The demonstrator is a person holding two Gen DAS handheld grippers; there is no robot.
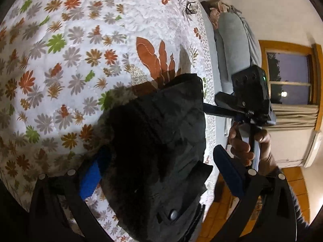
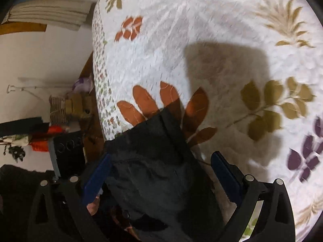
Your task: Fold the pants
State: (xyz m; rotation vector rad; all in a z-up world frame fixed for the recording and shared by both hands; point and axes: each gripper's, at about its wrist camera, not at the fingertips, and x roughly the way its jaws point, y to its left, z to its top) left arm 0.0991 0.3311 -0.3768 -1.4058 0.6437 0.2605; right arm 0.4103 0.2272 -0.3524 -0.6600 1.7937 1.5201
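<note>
1. The bed cover (image 1: 84,64), white with printed flowers and leaves, fills the left and far part of both wrist views.
2. The black pants (image 1: 157,141) lie folded in a thick bundle on the near part of the cover, close to the bed's edge. A round button shows on the near end of the bundle in the left wrist view.
3. The left gripper (image 1: 161,173) stands with its blue fingers (image 1: 89,179) wide apart, one on each side of the bundle. The left pad lies against the bundle's left edge; the right pad stands clear of the fabric, beyond the bed's edge.
4. The right gripper (image 2: 159,179) also has its fingers (image 2: 94,183) set wide, spanning the pants (image 2: 153,171). Whether the left pad touches the cloth cannot be told; the right pad is apart from it.
5. In the left wrist view, the right gripper (image 1: 214,100) appears just right of the bundle, held by a hand (image 1: 248,145).
6. A window (image 1: 290,76) with a wooden frame stands at the far right, beyond a grey bolster (image 1: 232,46).
</note>
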